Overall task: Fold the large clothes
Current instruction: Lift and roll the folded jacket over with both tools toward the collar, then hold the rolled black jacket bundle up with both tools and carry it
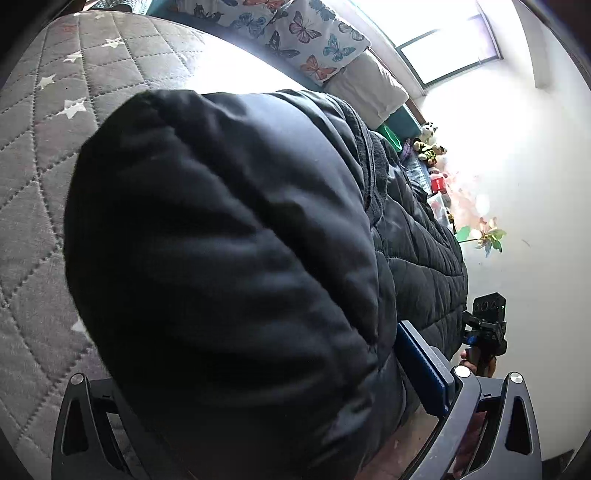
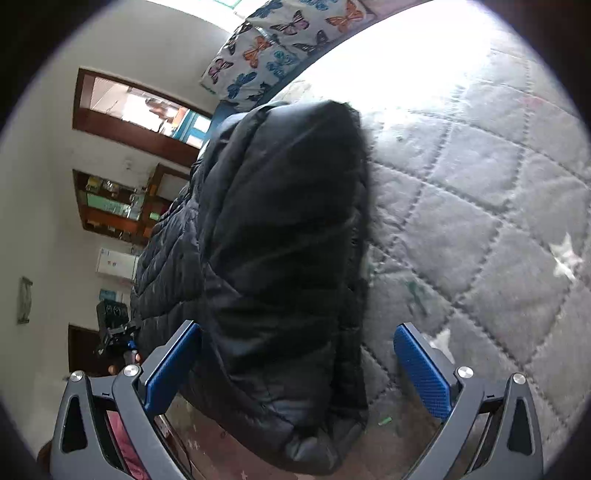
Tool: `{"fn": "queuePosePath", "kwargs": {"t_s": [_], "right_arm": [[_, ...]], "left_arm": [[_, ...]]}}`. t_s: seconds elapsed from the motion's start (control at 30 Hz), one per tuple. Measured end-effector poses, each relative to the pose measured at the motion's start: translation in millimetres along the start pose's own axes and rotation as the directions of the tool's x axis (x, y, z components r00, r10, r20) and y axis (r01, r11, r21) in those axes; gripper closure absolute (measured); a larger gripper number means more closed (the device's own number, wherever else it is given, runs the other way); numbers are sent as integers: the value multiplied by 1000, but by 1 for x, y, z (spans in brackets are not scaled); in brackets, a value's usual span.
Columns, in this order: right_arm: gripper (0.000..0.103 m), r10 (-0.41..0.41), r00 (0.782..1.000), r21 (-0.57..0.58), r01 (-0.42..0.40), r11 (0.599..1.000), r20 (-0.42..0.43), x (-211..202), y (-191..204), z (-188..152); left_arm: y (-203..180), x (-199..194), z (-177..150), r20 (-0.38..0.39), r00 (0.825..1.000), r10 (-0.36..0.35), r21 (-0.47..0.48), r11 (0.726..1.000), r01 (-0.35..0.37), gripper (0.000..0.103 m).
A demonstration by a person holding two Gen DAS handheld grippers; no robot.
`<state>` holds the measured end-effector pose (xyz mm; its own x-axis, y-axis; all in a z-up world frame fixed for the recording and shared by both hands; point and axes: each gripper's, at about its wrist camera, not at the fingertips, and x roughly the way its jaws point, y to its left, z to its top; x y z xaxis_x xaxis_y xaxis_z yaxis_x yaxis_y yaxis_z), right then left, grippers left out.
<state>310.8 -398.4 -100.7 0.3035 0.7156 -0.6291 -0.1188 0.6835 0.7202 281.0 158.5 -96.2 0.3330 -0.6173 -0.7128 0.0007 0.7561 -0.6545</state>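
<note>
Across the middle of both views we see a black padded jacket (image 1: 229,266) lying in a bulky mound on a grey quilted bedspread (image 1: 44,177) stitched in diamonds with white stars. In the left wrist view the jacket fills the centre and lower part of the frame, its smooth puffy fabric swelling toward us and its finer quilted part running off to the right edge of the bed. Of the left gripper (image 1: 258,398) we can make out only one blue finger pad (image 1: 421,369) at the lower right, pressed against the jacket's side; the other finger is buried under the cloth, so we cannot tell whether these tongs are apart or clamped. In the right wrist view the right gripper (image 2: 299,369) has its jaws wide apart, with blue pads at lower left and lower right, and the jacket (image 2: 280,258) hangs down between them, touching the left pad and clear of the right one. A butterfly-print pillow (image 1: 306,33) lies at the top of the left view, with a plain pale pillow (image 1: 369,88) just beside it, and a bright window (image 1: 443,44) at the upper right. Soft toys (image 1: 428,144) sit near the right edge. In the right view a wooden shelf (image 2: 114,206) hangs on the wall at left.
</note>
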Motion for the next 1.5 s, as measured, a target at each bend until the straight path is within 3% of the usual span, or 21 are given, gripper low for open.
{"fn": "queuePosePath", "kwargs": {"t_s": [0.17, 0.6, 0.83, 1.03, 1.2, 1.23, 1.37, 1.5], "right_arm": [[0, 34, 999, -44, -36, 998, -39, 14, 11, 7], [0, -14, 996, -103, 5, 995, -89, 28, 22, 19], [0, 0, 999, -95, -5, 995, -49, 29, 23, 16], [0, 0, 998, -119, -8, 993, -66, 31, 26, 15], [0, -51, 998, -130, 45, 991, -38, 31, 34, 12], [0, -64, 998, -143, 60, 988, -26, 28, 38, 10], [10, -85, 996, -222, 86, 971, 14, 17, 51, 5], [10, -66, 998, -209, 66, 976, 8, 19, 41, 7]], "left_arm": [[-1, 5, 3, -6, 1000, -10, -1, 1000, 10, 0], [-1, 18, 8, -24, 1000, 1, -23, 1000, -2, 0], [-4, 19, -1, -15, 1000, -1, -7, 1000, 1, 0], [-5, 23, -6, -24, 1000, -4, 1, 1000, 4, 0], [-23, 22, -10, 27, 999, 46, 20, 999, -46, 0], [-28, 20, -11, 35, 998, 58, 34, 998, -59, 4], [-48, 15, -16, 74, 992, 101, 105, 989, -108, 11], [-43, 21, -16, 61, 995, 75, 63, 995, -78, 9]]}}
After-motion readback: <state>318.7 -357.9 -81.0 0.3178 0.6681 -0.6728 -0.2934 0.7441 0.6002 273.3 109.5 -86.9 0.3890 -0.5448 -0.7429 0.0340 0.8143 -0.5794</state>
